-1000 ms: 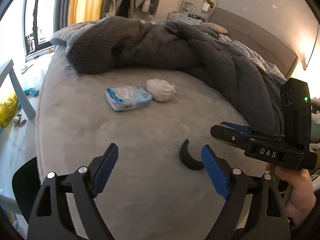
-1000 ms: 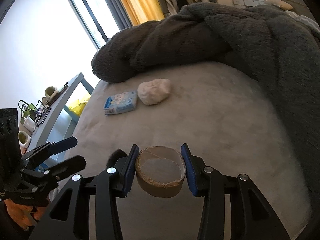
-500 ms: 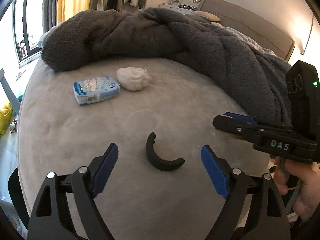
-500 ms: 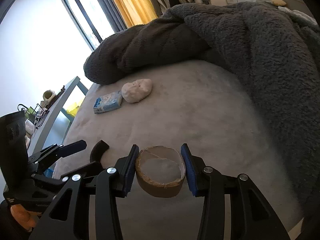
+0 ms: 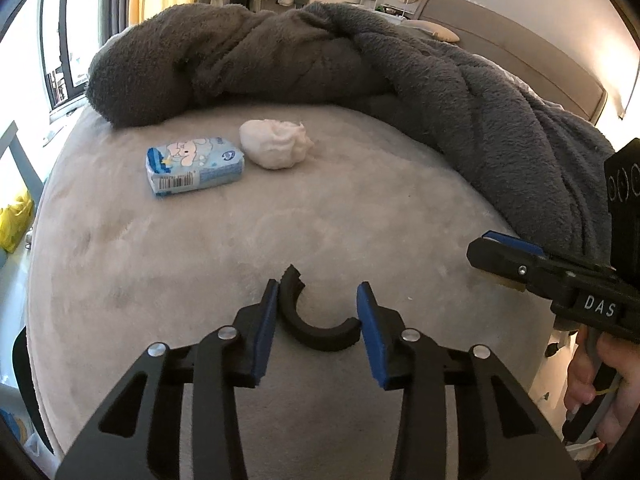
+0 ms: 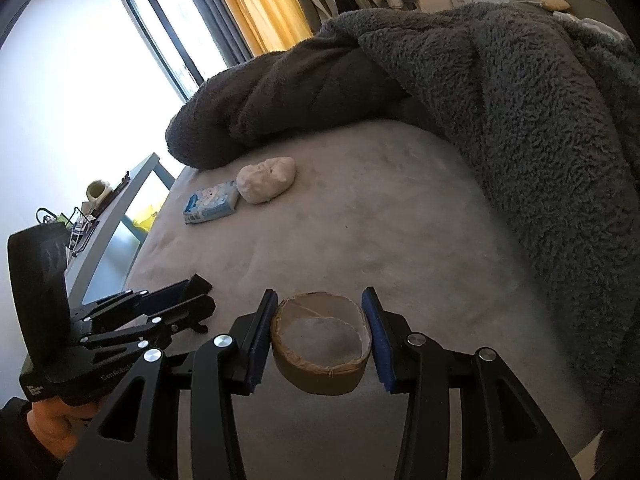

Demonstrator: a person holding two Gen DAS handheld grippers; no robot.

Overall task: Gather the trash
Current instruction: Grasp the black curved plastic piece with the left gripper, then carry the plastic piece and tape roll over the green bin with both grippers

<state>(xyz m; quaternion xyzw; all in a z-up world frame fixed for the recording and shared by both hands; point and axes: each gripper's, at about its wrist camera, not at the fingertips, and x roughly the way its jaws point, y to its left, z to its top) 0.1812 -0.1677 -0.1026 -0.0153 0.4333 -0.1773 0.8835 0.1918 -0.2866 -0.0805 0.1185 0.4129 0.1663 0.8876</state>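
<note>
Black and curved like a broken half-ring, the stiff plastic piece (image 5: 316, 320) lies on the pale grey bed (image 5: 360, 216) directly between the blue-padded fingers (image 5: 267, 320) of the left gripper (image 5: 318, 318). Those fingers have just been closing around it: the left pad touches its upright arm and the right pad meets its other end, so it looks gripped, though only lightly. It should be light and rigid, unlikely to deform, but its arc gives the pads little flat surface, so I judge it could twist or pop out; a hold across the two ends, as now, seems the surest.

The right gripper (image 6: 320, 336) is clamped on a short brown cardboard tube core (image 6: 320, 344), held off the bed by its sides. That core is light and crushable; the pads already press it slightly oval, so a harder squeeze would likely flatten it.

Farther up the bed sit one blue-and-white soft tissue pack (image 5: 194, 168) and one crumpled white tissue wad (image 5: 276, 144), just beside each other and well apart from both grippers. Both should be soft and nearly weightless. One dark grey fleece blanket (image 5: 440, 80) is bunched behind them.

Count: one plastic arc, one cardboard core, one tissue pack, one wad, two grippers.
</note>
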